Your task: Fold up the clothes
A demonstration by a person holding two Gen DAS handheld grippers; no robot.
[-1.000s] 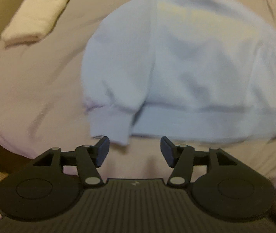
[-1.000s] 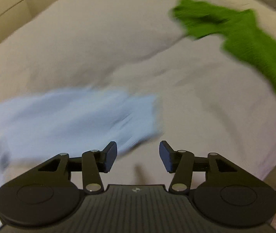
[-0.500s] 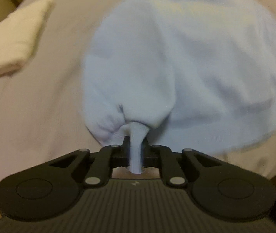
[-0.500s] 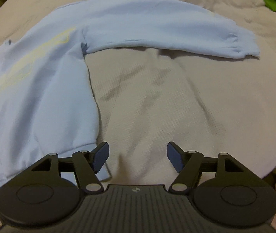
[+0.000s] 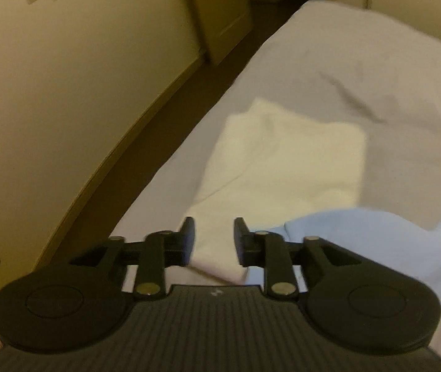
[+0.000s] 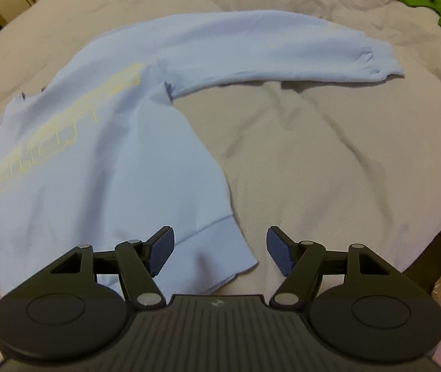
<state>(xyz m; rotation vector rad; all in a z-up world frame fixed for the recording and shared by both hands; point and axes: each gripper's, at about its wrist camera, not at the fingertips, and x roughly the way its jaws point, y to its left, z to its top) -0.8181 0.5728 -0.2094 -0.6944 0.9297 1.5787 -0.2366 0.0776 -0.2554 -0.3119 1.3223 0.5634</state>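
Left gripper (image 5: 211, 237): jaws parted, empty, over folded white cloth (image 5: 285, 167)
Right gripper (image 6: 219, 249): spread wide, empty, above hem
Blue sweatshirt (image 6: 96, 155): flat on bed (image 6: 329, 161), sleeve across upper frame
Green garment (image 6: 431, 3): upper right corner

Left tongs (image 5: 211, 238) slightly parted and empty, right tongs (image 6: 220, 249) spread wide, holding nothing

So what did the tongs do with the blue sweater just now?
Half a second ago the left tongs were shut on a bunched bit of the blue sweater. Now they are open, with nothing between them, and point toward the folded white cloth near the bed's edge. The right tongs stayed open over the sweater's hem; the far sleeve still lies stretched out, and the green garment hasn't moved.
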